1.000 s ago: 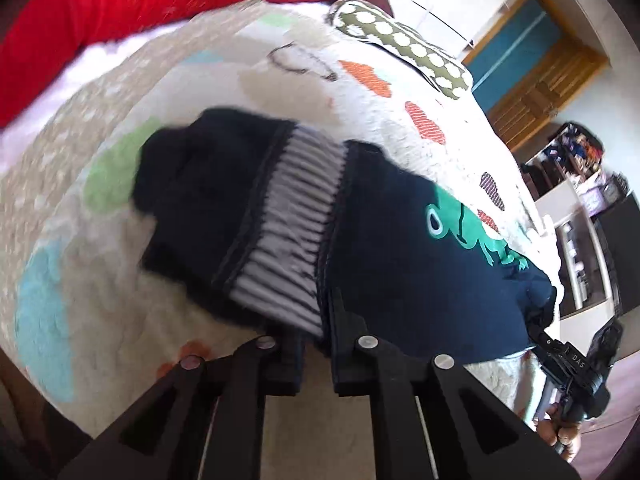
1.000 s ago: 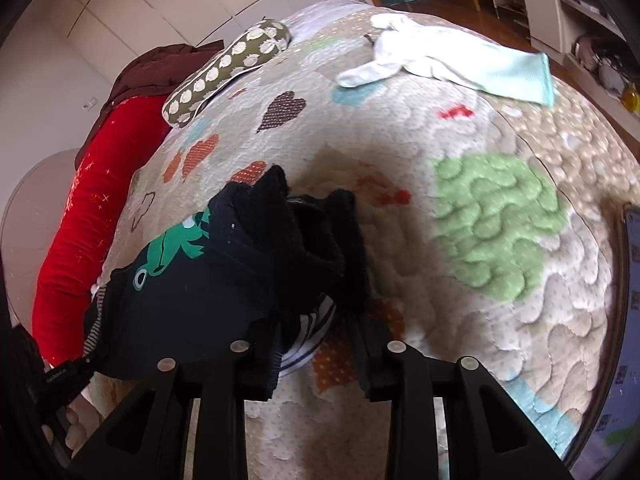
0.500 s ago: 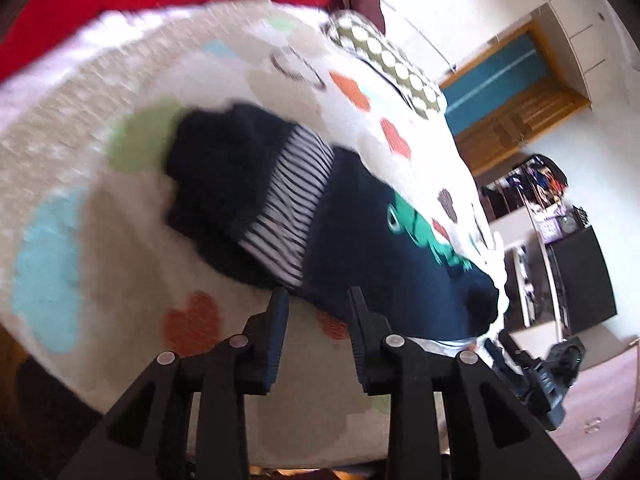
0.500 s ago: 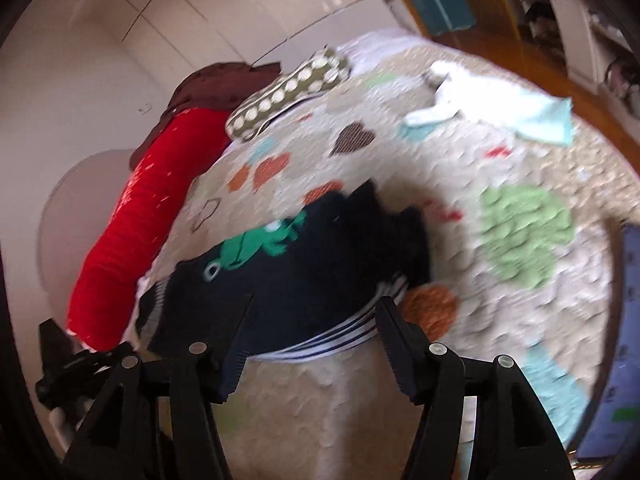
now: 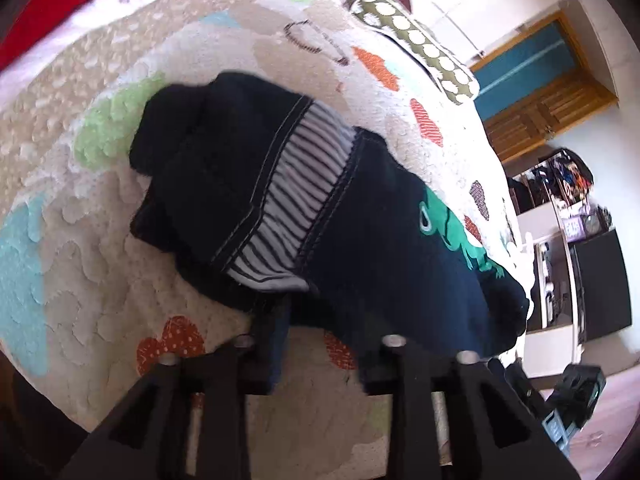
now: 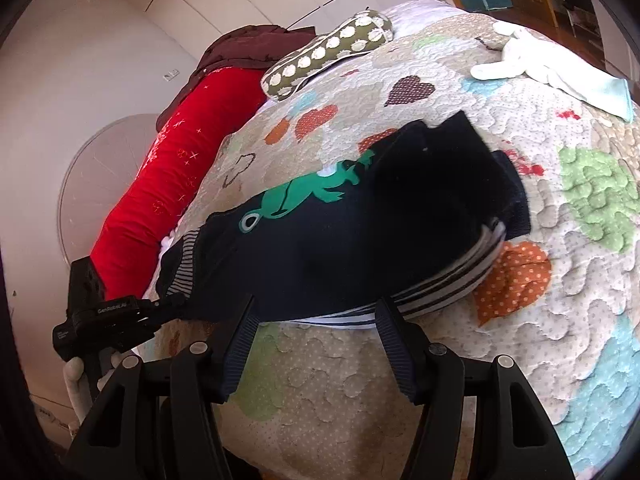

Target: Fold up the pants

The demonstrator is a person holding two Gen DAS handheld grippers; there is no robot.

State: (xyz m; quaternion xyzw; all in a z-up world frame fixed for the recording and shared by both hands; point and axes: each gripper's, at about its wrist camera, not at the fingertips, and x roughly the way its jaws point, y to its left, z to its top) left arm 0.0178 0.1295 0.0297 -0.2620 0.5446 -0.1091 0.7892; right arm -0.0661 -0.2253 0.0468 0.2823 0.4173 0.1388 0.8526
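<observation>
The right gripper stands wide and empty. The left gripper, jaws just opening, holds nothing though cloth overlaps one finger. The navy pants lie folded near the bed's front edge; only tidying seems left.

A bed with a bumpy quilt covered in hearts and colour blobs holds everything. The dark blue pants with a green frog lie folded just ahead of the right gripper's fingers. Far beyond them lie a spotted pillow, a long red cushion and a white cloth.
</observation>
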